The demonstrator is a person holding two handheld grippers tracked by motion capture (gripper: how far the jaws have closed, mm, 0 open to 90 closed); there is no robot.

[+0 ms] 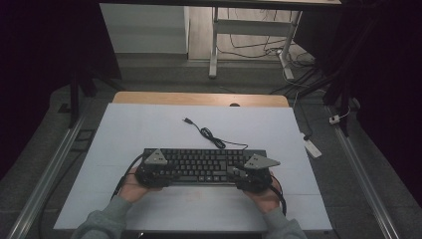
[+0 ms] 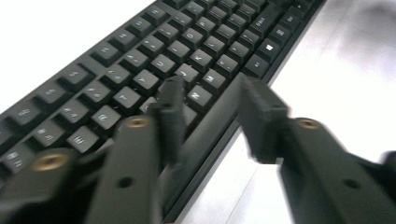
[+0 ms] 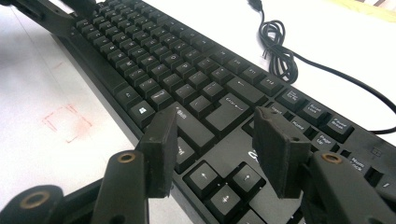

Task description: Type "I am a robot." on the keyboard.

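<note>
A black keyboard [image 1: 204, 167] lies on the white sheet [image 1: 149, 129] near the front edge, and its cable [image 1: 209, 134] coils away behind it to a loose USB plug [image 1: 187, 120]. My left gripper [image 1: 152, 172] is at the keyboard's left end. In the left gripper view its jaws stand apart [image 2: 210, 107] astride the keyboard's [image 2: 140, 60] front rim, one over the keys and one off the edge, neither pressing. My right gripper [image 1: 249, 174] is at the right end, open [image 3: 215, 140] above the arrow keys of the keyboard [image 3: 187, 79]. The cable [image 3: 280, 51] lies beyond.
The white sheet covers a wooden table whose far edge [image 1: 199, 98] shows. A faint red square mark [image 3: 67, 122] is drawn on the sheet in front of the keyboard. On the floor to the right lies a white power strip [image 1: 312, 148]; desk legs [image 1: 214, 45] stand beyond.
</note>
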